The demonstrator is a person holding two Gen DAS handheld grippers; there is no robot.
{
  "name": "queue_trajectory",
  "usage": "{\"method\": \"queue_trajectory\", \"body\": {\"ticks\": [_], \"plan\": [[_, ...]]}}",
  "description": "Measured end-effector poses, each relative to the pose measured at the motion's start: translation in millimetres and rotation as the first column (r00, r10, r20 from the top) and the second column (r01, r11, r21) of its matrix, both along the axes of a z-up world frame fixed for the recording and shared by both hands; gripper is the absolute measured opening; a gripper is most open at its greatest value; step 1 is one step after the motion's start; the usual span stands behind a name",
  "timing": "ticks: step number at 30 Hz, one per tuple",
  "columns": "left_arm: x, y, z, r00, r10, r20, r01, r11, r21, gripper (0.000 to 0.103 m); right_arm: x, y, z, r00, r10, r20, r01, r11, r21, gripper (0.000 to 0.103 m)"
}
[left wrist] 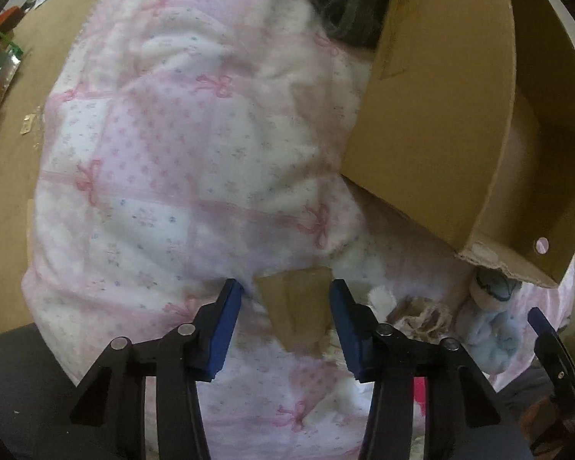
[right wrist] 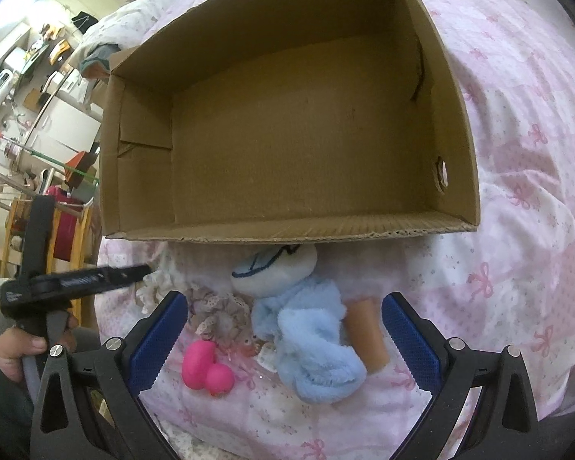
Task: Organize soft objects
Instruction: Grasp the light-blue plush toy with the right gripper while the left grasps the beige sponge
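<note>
Between the open right claw (right wrist: 285, 339) pads lies the blue plush doll (right wrist: 306, 341).

You're over a bed with a pink quilt (right wrist: 517, 199). On it sit an open box (right wrist: 287, 122), a blue doll (right wrist: 310, 345), a pink toy (right wrist: 207, 368), a lace scrap (right wrist: 218, 310) and a brown piece (left wrist: 299, 306).

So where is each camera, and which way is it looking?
Left wrist: on the left gripper, looking steeply down at the pink quilt and a cardboard scrap; its fingers show.
Right wrist: on the right gripper, facing the empty box; a hand shows.
Both see the box, quilt and blue plush.
</note>
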State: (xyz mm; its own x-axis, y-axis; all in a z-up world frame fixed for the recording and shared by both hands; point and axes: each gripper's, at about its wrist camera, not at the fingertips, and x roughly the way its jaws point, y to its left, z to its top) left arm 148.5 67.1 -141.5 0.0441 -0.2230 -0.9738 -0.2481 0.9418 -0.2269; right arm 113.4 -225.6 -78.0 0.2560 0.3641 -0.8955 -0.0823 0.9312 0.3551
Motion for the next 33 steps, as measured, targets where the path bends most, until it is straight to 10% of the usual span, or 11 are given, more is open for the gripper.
{"method": "queue_trajectory", "body": {"ticks": [4, 15, 20, 28, 33], "plan": [[3, -4, -1, 1.0, -0.014, -0.005, 0.013, 0.998, -0.067, 0.011, 1, 0, -2, 1.0, -0.005, -0.01, 0.005, 1.0, 0.004, 0.103], [-2, 17, 49, 0.99, 0.013, 0.141, -0.012, 1.0, -0.006, 0.01, -3, -23, 5, 0.998, -0.057, -0.03, 0.061, 0.986, 0.158, 0.103], [-14, 27, 52, 0.988, 0.013, 0.152, -0.011, 1.0, -0.012, 0.01, -5, -19, -8, 0.995, -0.06, -0.081, 0.066, 0.995, 0.078, 0.097], [-27, 4, 57, 0.985, -0.036, 0.168, 0.034, 0.999, 0.012, 0.01, -6, 26, -29, 0.988, 0.121, -0.092, -0.127, 0.99, -0.06, 0.067], [-29, -5, 58, 0.983, -0.058, 0.175, 0.053, 0.998, 0.037, 0.01, -10, 42, -44, 0.975, 0.188, -0.12, -0.205, 0.967, -0.154, 0.03]]}}
